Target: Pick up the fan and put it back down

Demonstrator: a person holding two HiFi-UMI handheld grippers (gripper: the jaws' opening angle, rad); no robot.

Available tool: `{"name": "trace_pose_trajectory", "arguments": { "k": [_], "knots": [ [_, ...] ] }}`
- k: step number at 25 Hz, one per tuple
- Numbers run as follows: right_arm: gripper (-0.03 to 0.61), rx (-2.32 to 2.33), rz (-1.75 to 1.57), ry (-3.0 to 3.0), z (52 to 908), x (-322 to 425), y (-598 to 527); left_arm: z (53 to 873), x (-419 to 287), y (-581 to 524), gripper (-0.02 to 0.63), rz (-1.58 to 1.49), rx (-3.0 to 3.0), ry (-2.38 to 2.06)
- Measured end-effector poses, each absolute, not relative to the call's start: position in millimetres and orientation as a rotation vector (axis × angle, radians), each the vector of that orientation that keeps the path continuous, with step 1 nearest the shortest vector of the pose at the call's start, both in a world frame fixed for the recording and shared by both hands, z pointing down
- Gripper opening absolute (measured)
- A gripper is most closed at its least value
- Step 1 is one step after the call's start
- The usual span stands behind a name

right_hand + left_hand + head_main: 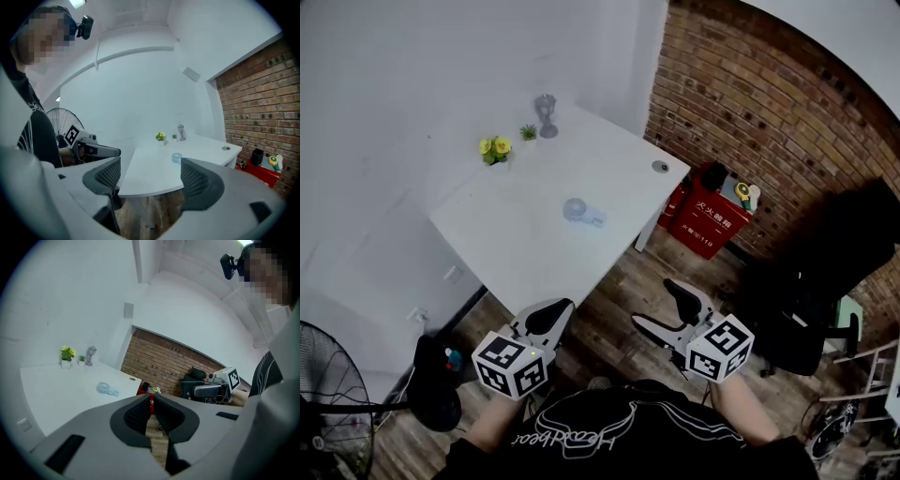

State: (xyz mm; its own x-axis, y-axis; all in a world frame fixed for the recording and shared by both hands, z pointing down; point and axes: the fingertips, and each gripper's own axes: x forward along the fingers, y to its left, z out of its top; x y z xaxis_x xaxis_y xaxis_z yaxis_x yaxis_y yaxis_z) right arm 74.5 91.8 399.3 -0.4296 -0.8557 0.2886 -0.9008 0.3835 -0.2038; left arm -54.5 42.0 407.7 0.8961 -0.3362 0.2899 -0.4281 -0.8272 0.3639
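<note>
Left gripper [555,311] pressed together, right gripper [661,305] spread wide, both well apart from fan [581,212] lying on table [516,239]

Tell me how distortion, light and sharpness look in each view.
Head view: fisheye bows the brick wall; flat, soft light leaves the small fan pale against the white table. Left gripper view: dark round vignette, shut left tongs sharp. Right gripper view: same vignette, open right tongs sharp, table edge curved.
</note>
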Motion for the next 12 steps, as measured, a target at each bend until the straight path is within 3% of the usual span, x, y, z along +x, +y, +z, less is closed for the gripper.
{"name": "trace_pose_trajectory", "arguments": {
  "k": [12],
  "knots": [
    [0.387, 1.351, 0.519, -2.579, 429, 83, -35, 425, -57, -49, 0.046, 0.300, 2.528, -0.794]
  ]
}}
